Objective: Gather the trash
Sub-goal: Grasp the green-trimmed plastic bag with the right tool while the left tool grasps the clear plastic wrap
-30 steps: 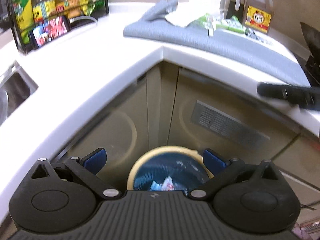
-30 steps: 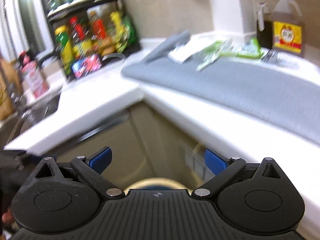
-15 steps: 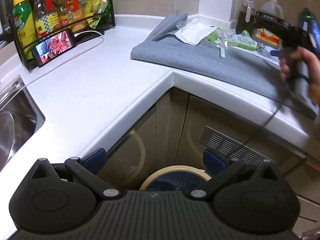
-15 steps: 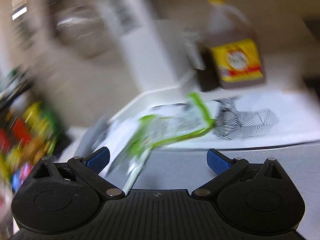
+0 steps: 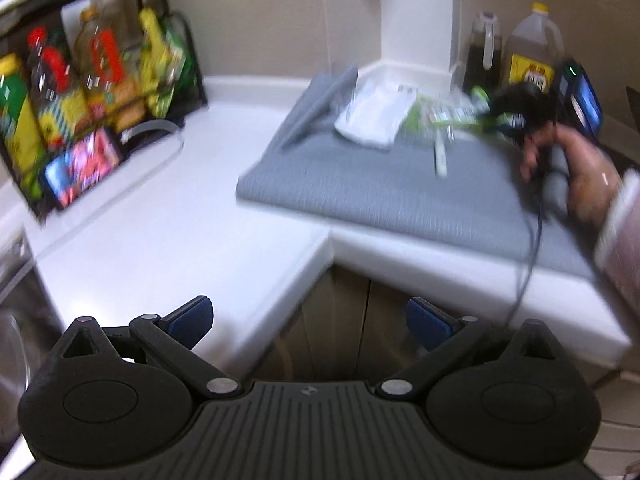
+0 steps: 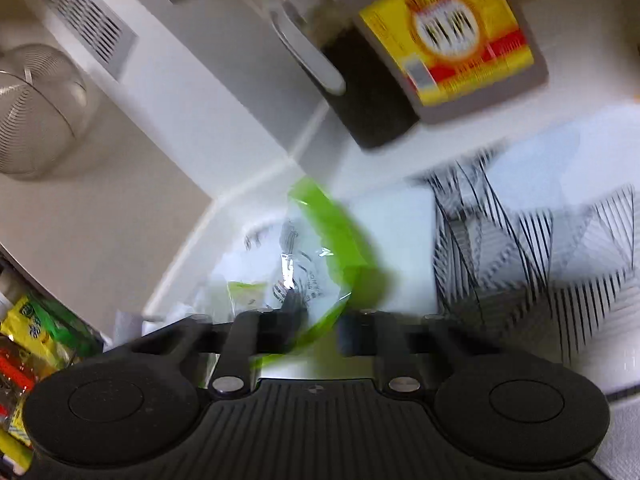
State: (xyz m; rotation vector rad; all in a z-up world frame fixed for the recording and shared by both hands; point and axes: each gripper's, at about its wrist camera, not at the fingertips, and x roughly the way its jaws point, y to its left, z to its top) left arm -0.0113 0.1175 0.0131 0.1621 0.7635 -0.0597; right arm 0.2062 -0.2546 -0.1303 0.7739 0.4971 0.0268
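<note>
Trash, here a clear plastic wrapper with a bright green edge (image 6: 340,248), sits pinched between the fingers of the right gripper (image 6: 316,326), whose jaws have just been closing. Its green rim runs down through the narrow gap between them and the printed clear film fans out just ahead of the fingertips. The view is motion-blurred and rolled to one side. Just beyond the wrapper to the right lies a sheet with a black line pattern (image 6: 532,248) on the white counter (image 6: 400,152). Farther ahead stand a dark pitcher with a grey handle (image 6: 360,92) and, touching it, a big jug with a yellow label (image 6: 452,32). Off to the far left a wire strainer (image 6: 36,108) hangs against the wall.

The left gripper (image 5: 308,320) has its blue-padded fingers (image 5: 192,316) spread wide with nothing between them. Directly beyond the gap is the corner of the counter and the cabinet doors (image 5: 340,320) under it. Farther ahead a grey mat (image 5: 360,184) covers the counter, with a white packet (image 5: 376,120) and more green-and-clear wrappers (image 5: 444,114) at its far side. Ahead to the right, the person's hand (image 5: 576,168) grips the other tool over the mat. Far left, a black rack of bottles (image 5: 92,88) stands against the wall, a lit phone (image 5: 80,172) propped at its foot.
</note>
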